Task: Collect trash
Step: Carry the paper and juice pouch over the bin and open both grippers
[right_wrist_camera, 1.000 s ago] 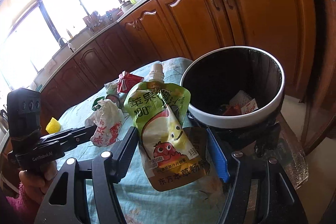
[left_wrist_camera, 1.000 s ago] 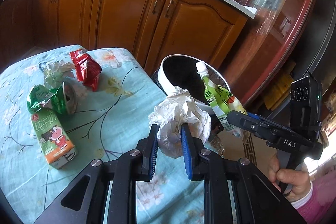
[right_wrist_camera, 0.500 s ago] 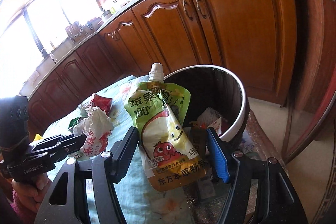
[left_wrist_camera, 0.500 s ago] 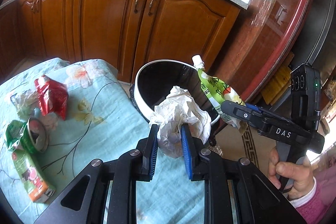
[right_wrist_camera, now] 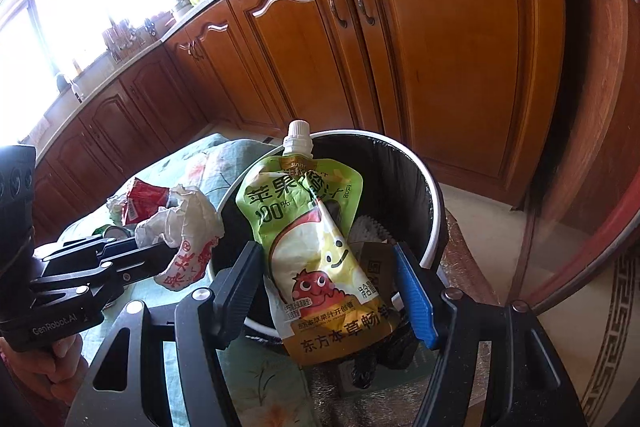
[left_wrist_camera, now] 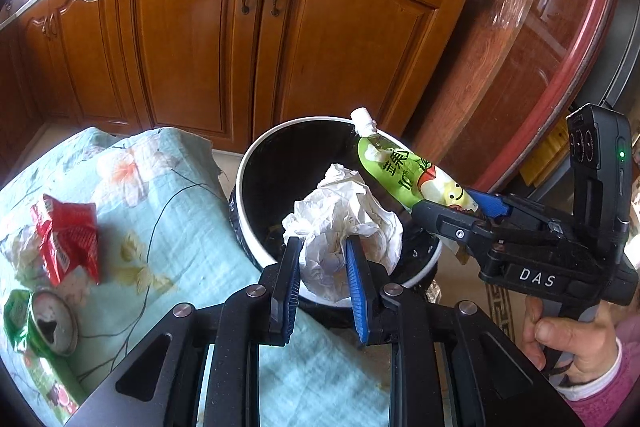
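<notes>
My left gripper [left_wrist_camera: 323,245] is shut on a crumpled white paper wrapper [left_wrist_camera: 340,223], which hangs over the near rim of a round bin [left_wrist_camera: 240,187] with a white rim and black liner. My right gripper [right_wrist_camera: 324,251] is shut on a green juice pouch [right_wrist_camera: 312,227] with a white cap, held upright over the bin [right_wrist_camera: 436,195]. From the left wrist view the pouch [left_wrist_camera: 400,171] sticks out of the right gripper [left_wrist_camera: 448,201] above the bin's right side. The right wrist view has the left gripper [right_wrist_camera: 160,249] and its wrapper [right_wrist_camera: 188,223] at the bin's left edge. Some trash lies inside the bin.
On the teal flowered tablecloth [left_wrist_camera: 180,227] to the left lie a red wrapper [left_wrist_camera: 66,239], a crushed green can [left_wrist_camera: 48,323] and a carton [left_wrist_camera: 48,387]. Wooden cabinets [left_wrist_camera: 192,47] stand behind; a curved glass-fronted cabinet [left_wrist_camera: 540,47] stands at right. A hand [left_wrist_camera: 568,339] holds the right gripper.
Both grippers have carried their loads from above the table toward the bin, which now fills the middle of both views. The table litter has slid off to the left. Neither grip has changed.
</notes>
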Demonstrator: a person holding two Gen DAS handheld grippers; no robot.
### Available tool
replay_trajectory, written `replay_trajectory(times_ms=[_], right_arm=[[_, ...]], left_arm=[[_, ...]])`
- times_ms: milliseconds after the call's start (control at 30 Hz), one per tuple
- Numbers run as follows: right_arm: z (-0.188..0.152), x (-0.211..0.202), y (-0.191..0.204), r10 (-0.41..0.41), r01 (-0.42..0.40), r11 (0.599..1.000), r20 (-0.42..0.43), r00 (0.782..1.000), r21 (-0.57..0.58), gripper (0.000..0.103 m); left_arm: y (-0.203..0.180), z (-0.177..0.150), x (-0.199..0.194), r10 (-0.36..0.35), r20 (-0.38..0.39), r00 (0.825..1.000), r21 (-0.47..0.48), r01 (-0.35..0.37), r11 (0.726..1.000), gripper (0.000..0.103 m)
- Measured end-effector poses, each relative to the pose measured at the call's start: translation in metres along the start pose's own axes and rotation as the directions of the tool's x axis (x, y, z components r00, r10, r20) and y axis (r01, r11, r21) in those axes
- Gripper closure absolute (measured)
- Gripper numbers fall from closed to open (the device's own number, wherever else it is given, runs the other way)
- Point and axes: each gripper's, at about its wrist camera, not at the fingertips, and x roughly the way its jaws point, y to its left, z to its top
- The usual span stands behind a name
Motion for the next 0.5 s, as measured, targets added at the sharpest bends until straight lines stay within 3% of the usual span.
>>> replay_trajectory(times_ms=[500], right_arm=[[0.016, 0.023, -0.017, -0.035, 0.034, 0.999, -0.050, 0.998, -0.012, 0.036]], left_arm=[[-0.013, 0.019, 0.036, 0.026, -0.052, 0.998, 0.020, -0.025, 0.999, 0.080]])
